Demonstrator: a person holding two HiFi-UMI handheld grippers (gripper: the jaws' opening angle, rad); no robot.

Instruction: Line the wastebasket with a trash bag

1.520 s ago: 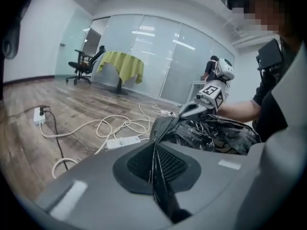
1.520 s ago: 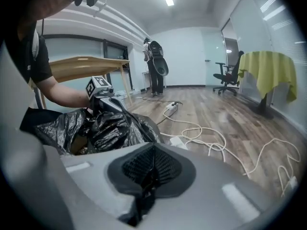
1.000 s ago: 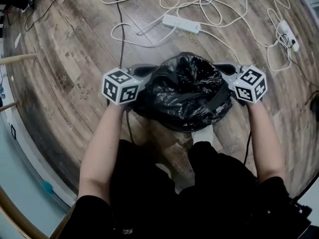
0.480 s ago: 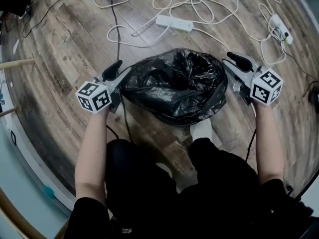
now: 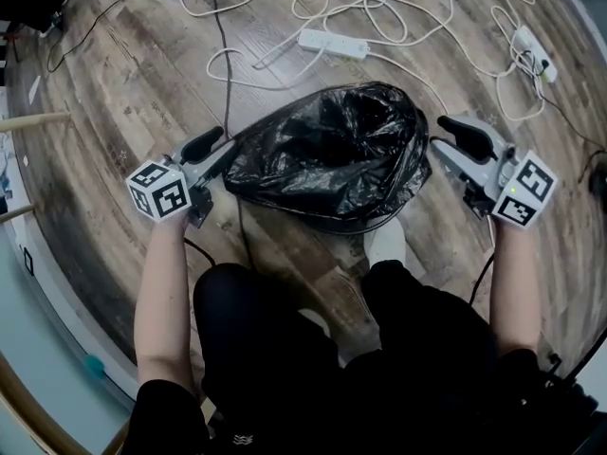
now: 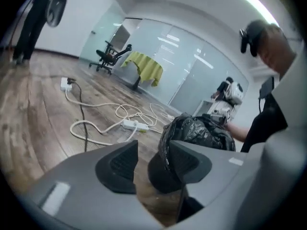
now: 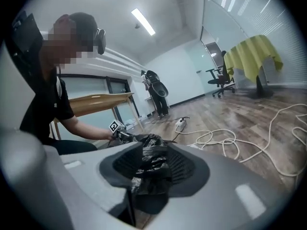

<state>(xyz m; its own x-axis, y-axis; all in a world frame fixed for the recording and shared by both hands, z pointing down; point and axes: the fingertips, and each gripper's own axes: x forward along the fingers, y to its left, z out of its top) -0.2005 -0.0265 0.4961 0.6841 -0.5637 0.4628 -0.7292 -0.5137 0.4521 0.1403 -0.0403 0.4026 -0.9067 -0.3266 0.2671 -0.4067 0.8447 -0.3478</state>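
Observation:
A black trash bag (image 5: 332, 150) sits crumpled over the wastebasket (image 5: 353, 224), which shows only as a dark rim below it. My left gripper (image 5: 213, 148) stands just left of the bag, apart from it. Its jaws have just been opening, then closing a little, and hold nothing. In the left gripper view the gripper (image 6: 144, 150) shows floor in its gap and the bag (image 6: 201, 131) beyond. My right gripper (image 5: 453, 142) is off the bag's right side, jaws just opened. In the right gripper view black film (image 7: 151, 159) shows in the gap of that gripper (image 7: 153, 164), unpressed.
White cables and power strips (image 5: 332, 44) lie on the wood floor beyond the basket. My knees and a white shoe (image 5: 384, 245) are close behind it. A wooden table leg (image 5: 33, 117) is at far left. An office chair and a yellow-draped table (image 6: 144, 68) stand far off.
Both grippers were shut on the bag's edges at the basket's sides; they have let go and drawn outward, and the right one has lifted. The bag stays draped on the basket.

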